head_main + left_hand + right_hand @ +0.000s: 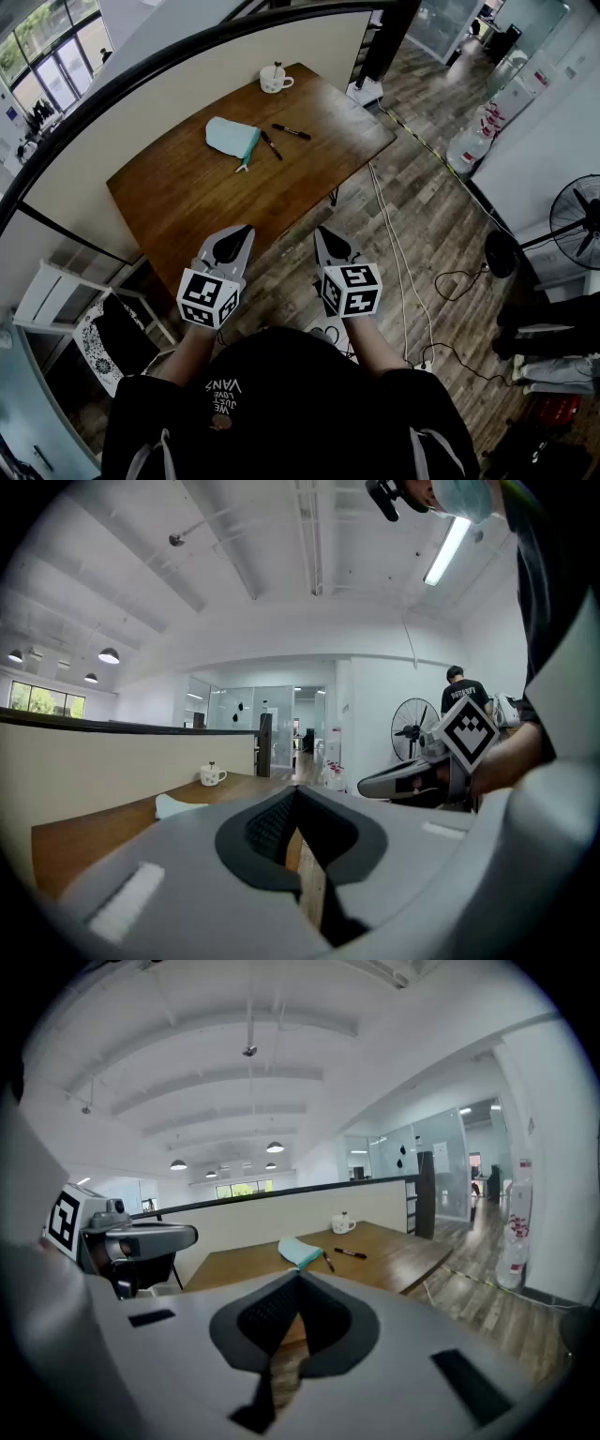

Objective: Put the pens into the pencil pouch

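A light blue pencil pouch (232, 138) lies on the far part of the brown table (187, 202); it also shows in the right gripper view as the pouch (299, 1252). Two black pens lie to its right: one pen (271, 145) close beside it, another pen (292, 132) farther right. Both show small in the right gripper view, pen (327, 1262) and pen (352, 1254). My left gripper (239, 232) and right gripper (323, 234) hover near the table's front edge, well short of the pens. Both are shut with nothing held.
A white mug (274, 80) stands at the table's far corner, mug (212, 775) in the left gripper view. A beige partition wall (141, 112) runs behind the table. A standing fan (579, 220), cables and a power strip (417, 361) are on the wooden floor at right.
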The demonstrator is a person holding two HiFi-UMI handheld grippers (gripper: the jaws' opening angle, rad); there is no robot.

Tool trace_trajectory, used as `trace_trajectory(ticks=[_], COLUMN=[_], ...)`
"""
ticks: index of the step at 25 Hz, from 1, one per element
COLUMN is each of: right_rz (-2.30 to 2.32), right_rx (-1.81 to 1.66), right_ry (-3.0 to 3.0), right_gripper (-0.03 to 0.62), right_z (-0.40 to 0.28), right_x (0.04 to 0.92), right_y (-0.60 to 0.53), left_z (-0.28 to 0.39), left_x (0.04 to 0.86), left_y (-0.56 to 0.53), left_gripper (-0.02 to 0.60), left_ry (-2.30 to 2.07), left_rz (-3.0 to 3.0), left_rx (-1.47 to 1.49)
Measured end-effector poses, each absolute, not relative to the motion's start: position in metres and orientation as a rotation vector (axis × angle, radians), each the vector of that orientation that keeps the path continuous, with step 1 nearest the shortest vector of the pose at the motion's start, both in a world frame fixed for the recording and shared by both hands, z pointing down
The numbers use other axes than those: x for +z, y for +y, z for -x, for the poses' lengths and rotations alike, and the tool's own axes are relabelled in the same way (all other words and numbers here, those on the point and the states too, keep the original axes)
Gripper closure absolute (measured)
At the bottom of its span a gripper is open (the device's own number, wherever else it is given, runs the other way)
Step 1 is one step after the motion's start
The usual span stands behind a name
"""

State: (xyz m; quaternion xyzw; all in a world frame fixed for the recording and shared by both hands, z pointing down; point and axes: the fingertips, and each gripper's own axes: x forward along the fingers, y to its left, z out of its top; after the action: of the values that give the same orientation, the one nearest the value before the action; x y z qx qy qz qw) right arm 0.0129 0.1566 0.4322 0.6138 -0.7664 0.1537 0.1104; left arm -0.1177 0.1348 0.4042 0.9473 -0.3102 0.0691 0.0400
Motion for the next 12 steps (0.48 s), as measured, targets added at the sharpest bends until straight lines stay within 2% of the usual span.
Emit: trace_trajectory(ticks=[12], right_rz=[-1.787], right_rx=[0.504], right_ry=[-2.294], right_gripper=[0.58], right_z=[-0.024], right_x=[0.448], right_y=[0.108], left_z=[0.11], left_x=[0.427], left_y=[0.094], left_gripper=[0.563], left_ry=[-1.006], left_rz=[-2.865], left_rx=[0.204])
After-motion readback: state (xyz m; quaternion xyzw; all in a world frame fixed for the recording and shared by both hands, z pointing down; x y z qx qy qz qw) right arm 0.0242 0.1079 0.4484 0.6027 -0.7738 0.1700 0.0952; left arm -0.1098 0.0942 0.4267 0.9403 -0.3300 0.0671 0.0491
